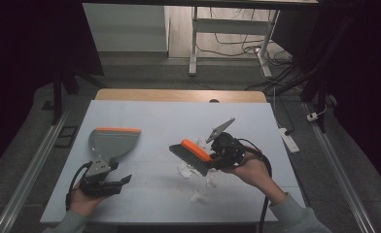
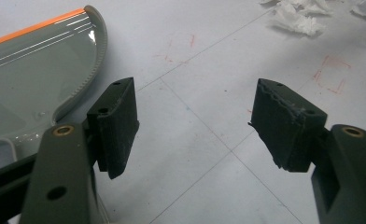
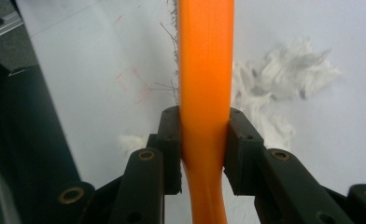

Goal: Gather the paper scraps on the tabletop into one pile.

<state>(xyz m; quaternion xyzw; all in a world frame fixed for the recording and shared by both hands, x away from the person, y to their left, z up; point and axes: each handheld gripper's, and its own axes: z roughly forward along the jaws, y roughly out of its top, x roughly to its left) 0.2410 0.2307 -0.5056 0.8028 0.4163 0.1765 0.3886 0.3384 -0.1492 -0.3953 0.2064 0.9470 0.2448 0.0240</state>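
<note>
A hand brush [image 1: 191, 154] with an orange back and dark bristles hangs tilted just above the pale table sheet [image 1: 159, 116], right of centre. My right gripper [image 1: 211, 158] is shut on its orange handle [image 3: 205, 56]; in the right gripper view both pads press the handle's sides around the grip point [image 3: 204, 144]. White torn paper scraps [image 1: 186, 170] lie under and in front of the brush. A grey dustpan [image 1: 112, 141] with an orange lip rests on the left. My left gripper [image 1: 123, 181] stands open just in front of the pan, nothing between its pads [image 2: 118, 126].
More paper scraps [image 1: 196, 196] lie toward the front edge, and others [image 2: 298, 18] show far off in the left gripper view. Faint red pen marks [image 2: 333, 74] dot the sheet. A wooden table edge [image 1: 179, 94] runs along the back, with desk legs and cables beyond.
</note>
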